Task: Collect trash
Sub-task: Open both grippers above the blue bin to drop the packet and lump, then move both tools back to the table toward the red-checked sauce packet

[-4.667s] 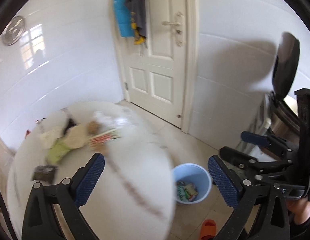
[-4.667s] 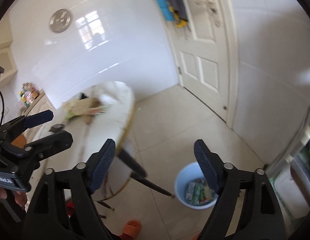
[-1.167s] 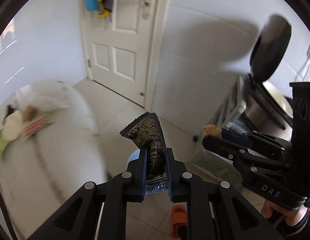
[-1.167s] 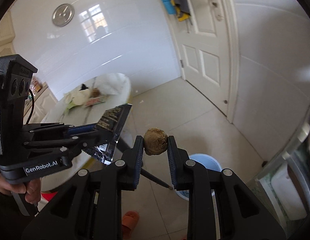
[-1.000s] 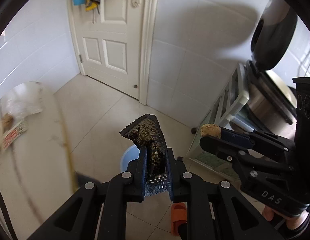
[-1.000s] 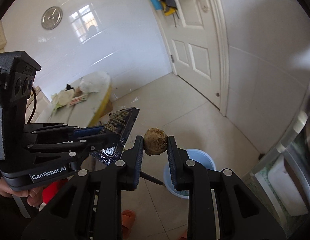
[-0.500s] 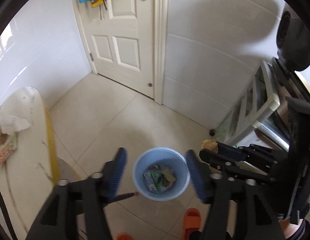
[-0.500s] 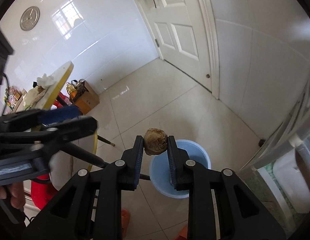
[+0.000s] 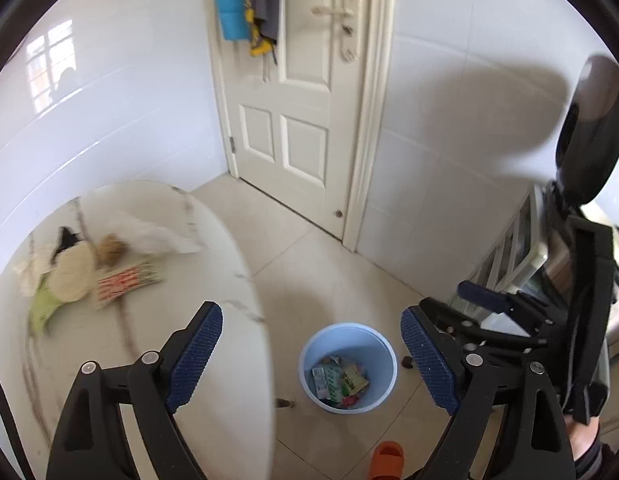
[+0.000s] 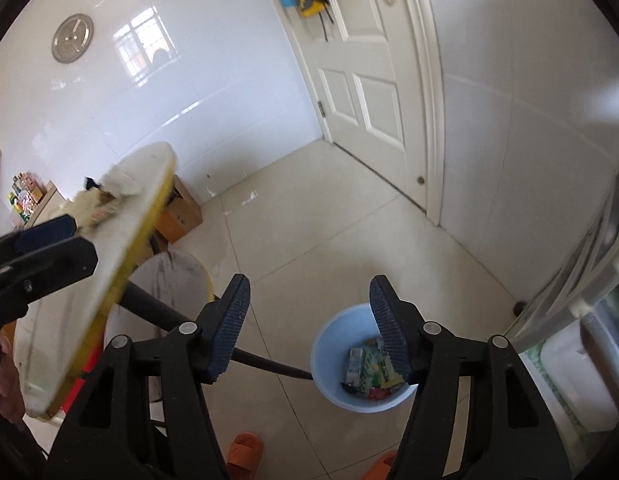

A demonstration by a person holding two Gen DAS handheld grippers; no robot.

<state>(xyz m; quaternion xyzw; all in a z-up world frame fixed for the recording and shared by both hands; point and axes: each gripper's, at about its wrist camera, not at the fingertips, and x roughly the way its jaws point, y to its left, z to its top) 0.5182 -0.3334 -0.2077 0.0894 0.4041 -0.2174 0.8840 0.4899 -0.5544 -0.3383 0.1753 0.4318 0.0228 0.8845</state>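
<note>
Both claws are held above the tiled floor (image 10: 309, 216), each with its jaws opening and nothing between them: the left claw (image 9: 311, 354) and the right claw (image 10: 309, 326). The blue bin (image 9: 383, 350) is seen on the floor just beside the table's (image 9: 157, 360) edge, with wrappers (image 10: 371, 366) inside. More trash (image 9: 89, 272) is left near the table's far edge.

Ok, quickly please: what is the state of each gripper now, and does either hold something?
Left gripper: jaws opening, nothing between them.
Right gripper: jaws opening, nothing between them, above the blue trash bin.
</note>
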